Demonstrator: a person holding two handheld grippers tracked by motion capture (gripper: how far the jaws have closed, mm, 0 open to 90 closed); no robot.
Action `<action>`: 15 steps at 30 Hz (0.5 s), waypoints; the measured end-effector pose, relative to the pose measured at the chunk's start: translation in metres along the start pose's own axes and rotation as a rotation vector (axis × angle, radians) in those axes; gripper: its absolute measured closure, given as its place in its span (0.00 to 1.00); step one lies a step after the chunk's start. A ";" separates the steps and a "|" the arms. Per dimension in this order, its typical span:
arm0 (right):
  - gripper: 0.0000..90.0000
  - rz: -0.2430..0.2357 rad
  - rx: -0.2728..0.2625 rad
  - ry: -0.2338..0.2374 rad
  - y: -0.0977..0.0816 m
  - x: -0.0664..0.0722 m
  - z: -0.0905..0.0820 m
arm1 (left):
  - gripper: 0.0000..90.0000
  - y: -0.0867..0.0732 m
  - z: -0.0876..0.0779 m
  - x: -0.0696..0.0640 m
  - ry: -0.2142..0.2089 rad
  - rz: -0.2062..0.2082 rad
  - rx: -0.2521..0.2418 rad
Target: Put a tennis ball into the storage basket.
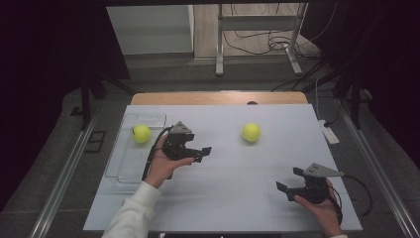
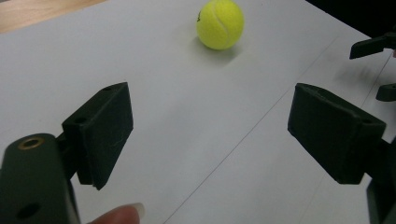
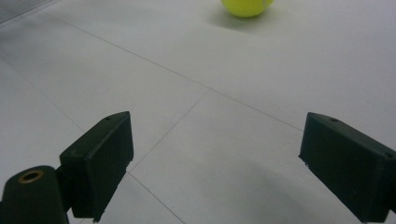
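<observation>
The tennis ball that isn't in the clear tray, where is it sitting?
In the high view that tennis ball sits loose on the white table, right of centre toward the far edge, beyond both open grippers.

One ball (image 1: 141,134) in the tray (image 1: 130,173) at table's left, another ball (image 1: 251,132) right of it, mid-table.

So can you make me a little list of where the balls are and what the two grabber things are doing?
ball one: tennis ball inside the clear tray, left side
ball two: tennis ball loose on the white table
left gripper: open, empty, facing the loose ball
right gripper: open, empty, near the right front of the table
</observation>
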State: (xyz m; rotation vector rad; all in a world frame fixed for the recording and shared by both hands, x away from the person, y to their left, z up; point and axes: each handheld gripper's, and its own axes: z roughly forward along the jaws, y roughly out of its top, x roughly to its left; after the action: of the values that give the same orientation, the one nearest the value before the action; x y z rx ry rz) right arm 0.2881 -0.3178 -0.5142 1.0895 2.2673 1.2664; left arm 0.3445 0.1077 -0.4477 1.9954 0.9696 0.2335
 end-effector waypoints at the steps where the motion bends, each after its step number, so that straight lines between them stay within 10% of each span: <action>1: 0.11 0.001 0.000 0.001 0.000 0.000 0.000 | 0.17 0.001 0.002 -0.001 -0.001 -0.001 0.003; 15: 0.11 0.013 -0.019 0.029 -0.002 -0.002 -0.003 | 0.16 0.013 0.017 -0.007 0.008 0.017 0.010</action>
State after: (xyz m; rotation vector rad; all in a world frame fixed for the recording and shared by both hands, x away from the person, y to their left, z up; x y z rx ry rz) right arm 0.2873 -0.3217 -0.5144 1.0883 2.2679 1.3146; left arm 0.3551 0.0876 -0.4464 2.0139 0.9609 0.2466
